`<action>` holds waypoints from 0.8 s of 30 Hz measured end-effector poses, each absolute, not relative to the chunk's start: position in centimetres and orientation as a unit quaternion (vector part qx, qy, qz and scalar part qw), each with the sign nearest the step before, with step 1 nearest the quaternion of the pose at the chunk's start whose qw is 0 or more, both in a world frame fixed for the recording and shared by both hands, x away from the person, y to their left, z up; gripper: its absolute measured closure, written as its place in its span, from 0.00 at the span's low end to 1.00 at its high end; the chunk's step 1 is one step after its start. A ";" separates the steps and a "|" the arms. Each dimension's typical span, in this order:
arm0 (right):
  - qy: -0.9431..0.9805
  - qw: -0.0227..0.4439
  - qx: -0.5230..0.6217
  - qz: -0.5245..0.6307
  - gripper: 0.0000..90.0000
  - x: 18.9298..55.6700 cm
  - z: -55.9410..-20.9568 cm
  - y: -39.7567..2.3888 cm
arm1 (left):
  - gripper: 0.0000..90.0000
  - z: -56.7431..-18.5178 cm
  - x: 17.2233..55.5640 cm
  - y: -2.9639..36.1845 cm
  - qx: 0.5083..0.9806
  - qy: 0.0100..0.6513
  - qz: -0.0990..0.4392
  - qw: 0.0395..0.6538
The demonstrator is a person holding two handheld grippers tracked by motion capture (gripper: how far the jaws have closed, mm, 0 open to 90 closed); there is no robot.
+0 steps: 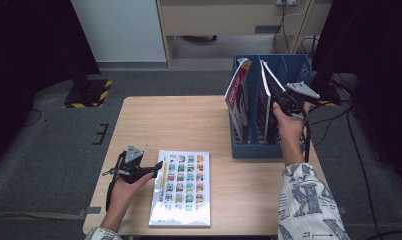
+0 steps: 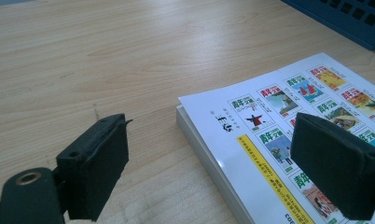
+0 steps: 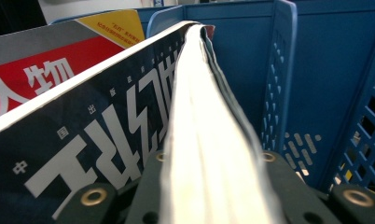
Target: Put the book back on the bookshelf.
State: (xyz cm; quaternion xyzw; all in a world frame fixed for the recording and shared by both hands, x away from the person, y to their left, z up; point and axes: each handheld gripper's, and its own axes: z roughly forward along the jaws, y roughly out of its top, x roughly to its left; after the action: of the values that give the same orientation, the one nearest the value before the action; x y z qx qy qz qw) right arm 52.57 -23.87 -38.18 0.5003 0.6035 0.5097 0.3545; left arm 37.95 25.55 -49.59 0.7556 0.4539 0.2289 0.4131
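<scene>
A white book with rows of small colour pictures on its cover lies flat on the wooden table, near the front. My left gripper rests at the book's left edge. In the left gripper view its jaws stand open, one over bare wood, the other over the book's cover. My right gripper is up at the blue file rack, shut on the top edge of a dark magazine standing in it. In the right gripper view the magazine's pages pass between the jaws.
A red-and-white magazine leans in the rack's left slot, beside the dark one. The rack stands at the table's right edge; its perforated walls rise around the held magazine. Grey carpet surrounds the table, and cables trail on the floor at the right.
</scene>
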 end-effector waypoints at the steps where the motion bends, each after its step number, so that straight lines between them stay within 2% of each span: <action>1: 0.610 0.360 0.496 0.503 0.93 52.5 -38.2 -23.8 | 0.12 -49.6 37.9 25.5 0.756 0.454 0.229 0.412; 24: 0.604 0.358 0.489 0.517 0.93 52.0 -38.5 -23.5 | 0.13 -49.6 38.0 25.5 0.759 0.453 0.228 0.409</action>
State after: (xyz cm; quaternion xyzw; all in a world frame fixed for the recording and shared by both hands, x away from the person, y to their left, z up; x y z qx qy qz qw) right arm 52.01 -23.52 -38.50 0.4887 0.6042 0.5174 0.3584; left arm 37.98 25.50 -49.65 0.7587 0.4530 0.2284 0.4086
